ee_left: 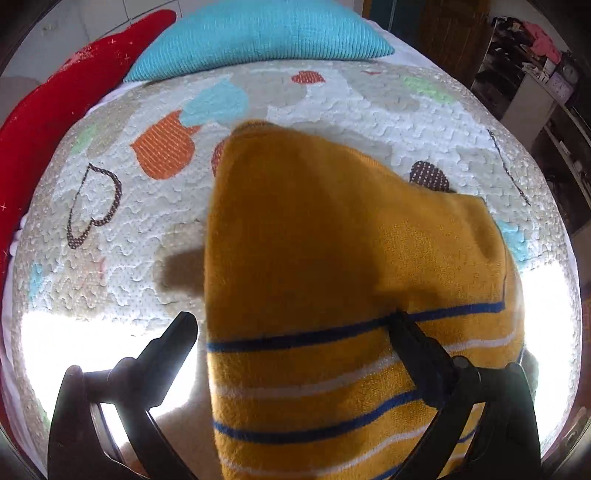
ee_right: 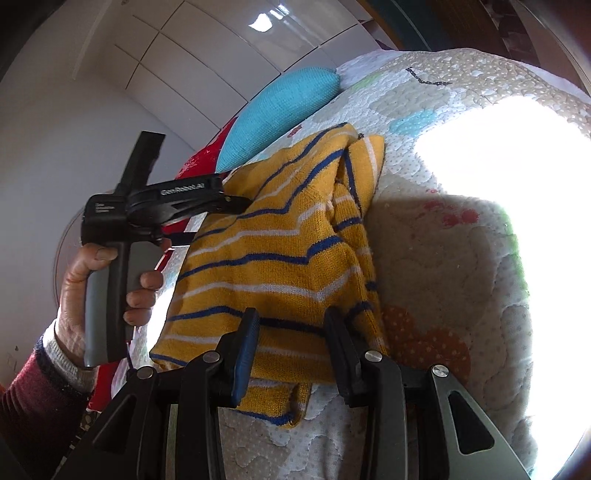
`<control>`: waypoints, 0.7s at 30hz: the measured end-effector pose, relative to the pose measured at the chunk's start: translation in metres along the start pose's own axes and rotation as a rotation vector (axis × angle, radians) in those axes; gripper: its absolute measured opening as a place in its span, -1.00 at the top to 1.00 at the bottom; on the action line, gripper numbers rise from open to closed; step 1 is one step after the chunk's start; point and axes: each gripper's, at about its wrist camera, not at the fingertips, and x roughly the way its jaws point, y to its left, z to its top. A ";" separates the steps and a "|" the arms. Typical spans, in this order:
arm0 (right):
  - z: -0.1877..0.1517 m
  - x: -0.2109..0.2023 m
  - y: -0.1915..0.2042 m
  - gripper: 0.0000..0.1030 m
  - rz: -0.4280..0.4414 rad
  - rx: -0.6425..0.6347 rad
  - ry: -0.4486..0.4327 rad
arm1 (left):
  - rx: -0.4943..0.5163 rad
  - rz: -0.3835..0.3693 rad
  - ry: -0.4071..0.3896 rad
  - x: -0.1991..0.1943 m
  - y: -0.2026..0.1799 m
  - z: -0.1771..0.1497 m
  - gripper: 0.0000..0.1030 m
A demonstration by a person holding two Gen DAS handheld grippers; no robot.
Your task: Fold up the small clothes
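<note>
Jaws open | yellow sweater [ee_left: 332, 258] on quilt [ee_left: 110, 236] | teal pillow [ee_left: 258, 33] beyond

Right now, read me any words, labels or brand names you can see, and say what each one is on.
"GenRobot.AI": white lettering on the side of the black left gripper.
Small white label on that gripper's black body block: too small to read.
No text on the yellow striped knitted sweater or the quilted heart-patterned bedspread.
</note>
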 end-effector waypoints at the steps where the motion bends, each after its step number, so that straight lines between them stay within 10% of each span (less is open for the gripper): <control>1: 0.000 0.000 0.000 0.25 0.003 0.002 -0.001 | -0.027 -0.017 0.000 -0.001 0.003 0.000 -1.00; 11: 0.000 -0.003 -0.009 0.25 0.051 0.041 -0.017 | 0.110 0.072 -0.159 -0.062 -0.008 -0.061 -1.00; 21: -0.005 -0.006 -0.003 0.25 0.012 0.034 -0.029 | 0.064 -0.012 -0.020 -0.048 0.019 -0.135 -1.00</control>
